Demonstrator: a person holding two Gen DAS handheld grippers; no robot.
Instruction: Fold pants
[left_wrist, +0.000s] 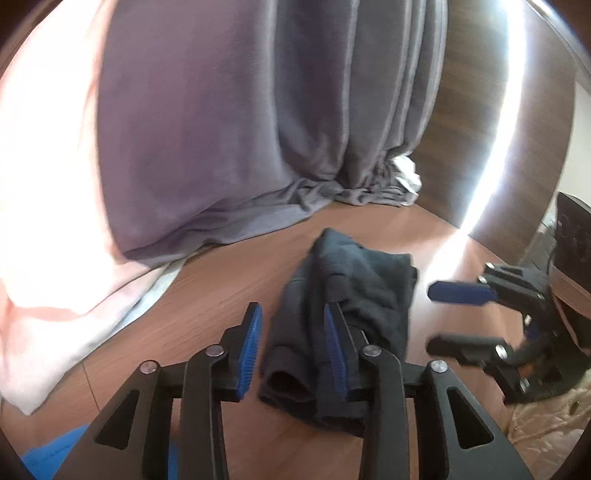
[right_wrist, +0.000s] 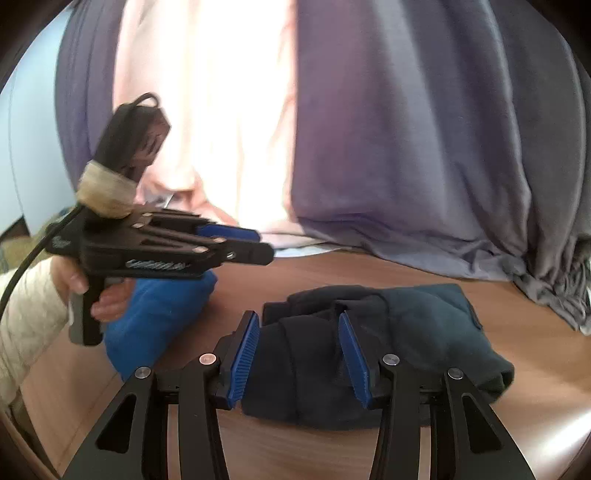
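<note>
Dark navy pants (left_wrist: 351, 295) lie folded into a compact bundle on the brown wooden table (left_wrist: 207, 291). My left gripper (left_wrist: 293, 345) is open, its jaws above the bundle's near end, holding nothing. My right gripper (left_wrist: 443, 317) shows at the right of the left wrist view, open and empty, just beside the bundle. In the right wrist view the pants (right_wrist: 406, 332) lie just ahead of my open right gripper (right_wrist: 301, 354). The left gripper (right_wrist: 251, 243) shows there at the left, held in a hand above the table.
Grey-purple curtains (left_wrist: 221, 129) and a pale pink cloth (left_wrist: 48, 221) hang down onto the table's far edge. A blue cloth (right_wrist: 155, 317) lies on the table left of the pants, below the left gripper. A dark object (left_wrist: 572, 229) stands at the far right.
</note>
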